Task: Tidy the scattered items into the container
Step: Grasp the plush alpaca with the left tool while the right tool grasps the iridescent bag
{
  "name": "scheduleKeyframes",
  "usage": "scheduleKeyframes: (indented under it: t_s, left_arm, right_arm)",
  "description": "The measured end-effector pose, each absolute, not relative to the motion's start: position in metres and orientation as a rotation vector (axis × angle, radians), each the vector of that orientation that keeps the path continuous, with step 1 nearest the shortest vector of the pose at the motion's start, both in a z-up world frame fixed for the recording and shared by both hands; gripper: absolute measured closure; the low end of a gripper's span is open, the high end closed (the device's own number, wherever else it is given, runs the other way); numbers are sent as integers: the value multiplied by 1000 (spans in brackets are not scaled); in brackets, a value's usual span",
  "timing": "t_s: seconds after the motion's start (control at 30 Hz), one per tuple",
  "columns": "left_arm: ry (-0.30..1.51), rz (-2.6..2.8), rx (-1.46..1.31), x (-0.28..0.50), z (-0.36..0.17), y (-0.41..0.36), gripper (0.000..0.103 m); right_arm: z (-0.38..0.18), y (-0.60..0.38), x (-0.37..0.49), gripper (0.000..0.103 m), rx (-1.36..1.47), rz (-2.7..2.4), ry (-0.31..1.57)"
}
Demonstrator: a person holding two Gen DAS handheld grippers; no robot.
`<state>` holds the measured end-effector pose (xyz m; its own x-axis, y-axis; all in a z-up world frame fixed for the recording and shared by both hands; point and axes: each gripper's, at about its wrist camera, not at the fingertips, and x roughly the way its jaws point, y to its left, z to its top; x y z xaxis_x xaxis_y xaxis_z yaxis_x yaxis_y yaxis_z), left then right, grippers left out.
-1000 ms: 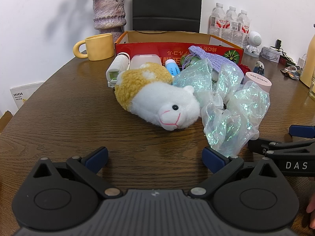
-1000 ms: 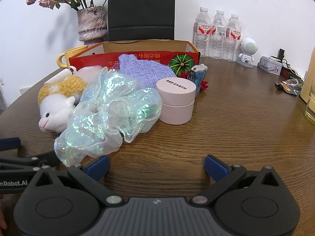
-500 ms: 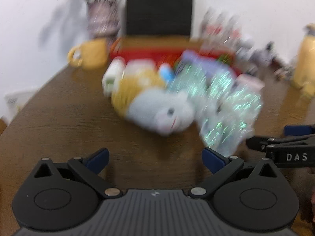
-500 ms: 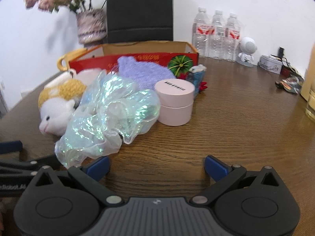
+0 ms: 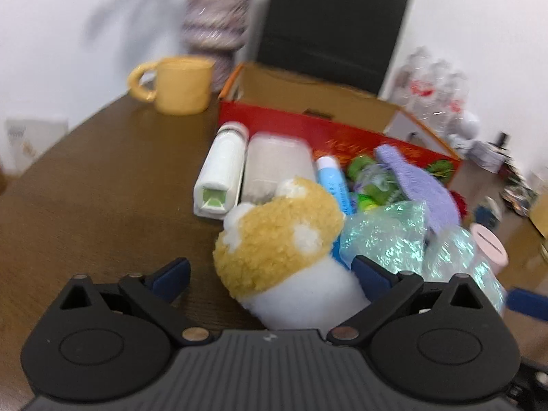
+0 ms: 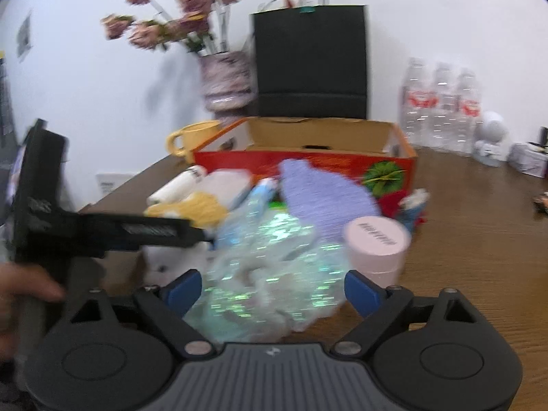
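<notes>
now that the left hand-held gripper has pushed in from the near edge since a second ago, its fingers stand apart around the yellow-and-white plush toy. the right hand-held gripper, also apart, has closed in on the crinkled iridescent film bag. both look set to grasp; every item lies on the worktop, near side of the red cardboard box. only the right view shows the box's inside wall, the pink round jar whole, and a hand at far left.
</notes>
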<state>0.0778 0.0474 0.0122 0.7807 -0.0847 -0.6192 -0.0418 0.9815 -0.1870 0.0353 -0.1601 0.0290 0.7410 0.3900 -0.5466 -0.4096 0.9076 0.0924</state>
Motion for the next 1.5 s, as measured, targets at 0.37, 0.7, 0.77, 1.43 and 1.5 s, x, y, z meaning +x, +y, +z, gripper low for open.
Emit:
scheduleKeyframes:
  t_s: [0.37,0.7,0.77,1.43,1.5]
  left_arm:
    - [741,-222,-127,27,29,80,39]
    - [685,-55,-105,-13,36,53,4]
    - [721,-54,-69,-2,25,47,24]
    - [515,-190,-106,183,154,58,51]
    - [569,-167,-75,226,148,51,51]
  right_arm:
    - [21,-157,27,80,-101,504,716]
    - [43,-168,-23,15,-95,456,644]
    - [33,-158,-17,15,-102,473,663]
    - [153,-172,151,84,-95,515,492]
    - [153,-173,197,84,-68,537,568]
